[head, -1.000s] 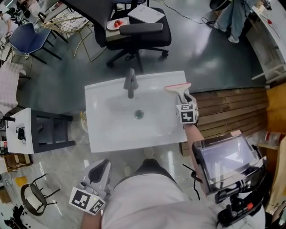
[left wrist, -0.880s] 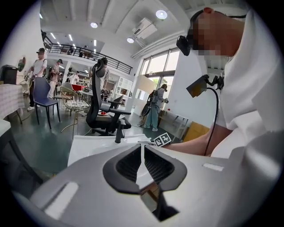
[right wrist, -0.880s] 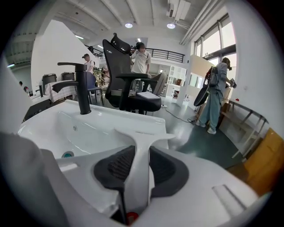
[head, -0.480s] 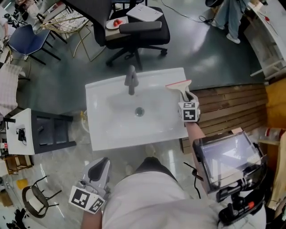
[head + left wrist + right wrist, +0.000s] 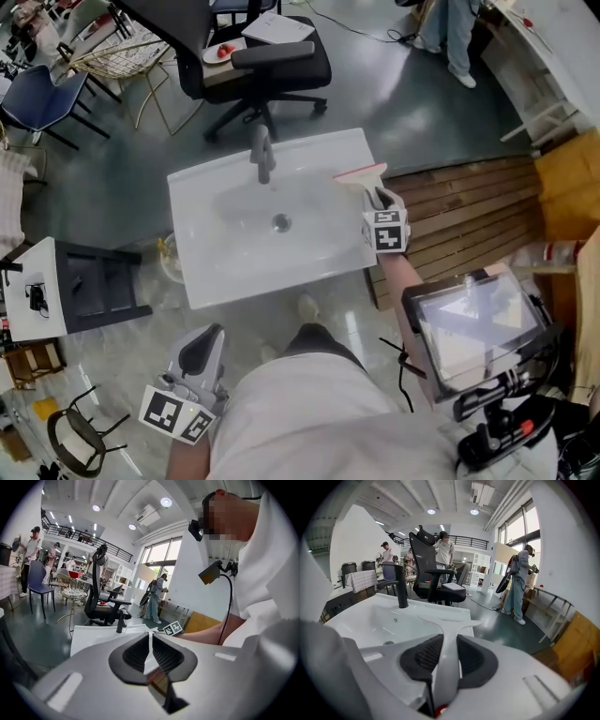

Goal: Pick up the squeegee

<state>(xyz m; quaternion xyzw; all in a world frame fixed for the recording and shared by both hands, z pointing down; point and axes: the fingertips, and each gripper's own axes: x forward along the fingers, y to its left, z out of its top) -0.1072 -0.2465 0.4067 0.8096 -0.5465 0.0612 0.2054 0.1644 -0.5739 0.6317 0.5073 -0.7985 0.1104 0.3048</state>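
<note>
The squeegee (image 5: pixel 364 175) has a white handle and a red-edged blade, and it is held over the right rim of the white sink (image 5: pixel 234 258). My right gripper (image 5: pixel 379 201) is shut on its handle, with the blade pointing away from me. In the right gripper view the handle (image 5: pixel 448 634) runs up between the black pads and the blade spreads out above the basin. My left gripper (image 5: pixel 207 337) hangs low at my left side, well short of the sink. In the left gripper view it (image 5: pixel 150 651) is shut with nothing in it.
A dark faucet (image 5: pixel 262 155) stands at the sink's far edge. Beyond it is a black office chair (image 5: pixel 258 56). Wooden decking (image 5: pixel 469 206) lies to the right, a black-and-white stand (image 5: pixel 66 291) to the left, and a screen on a rig (image 5: pixel 469 323) near my right arm.
My right gripper has risen a little off the sink's right rim with the squeegee in it. The left gripper has shifted slightly and stays shut.
</note>
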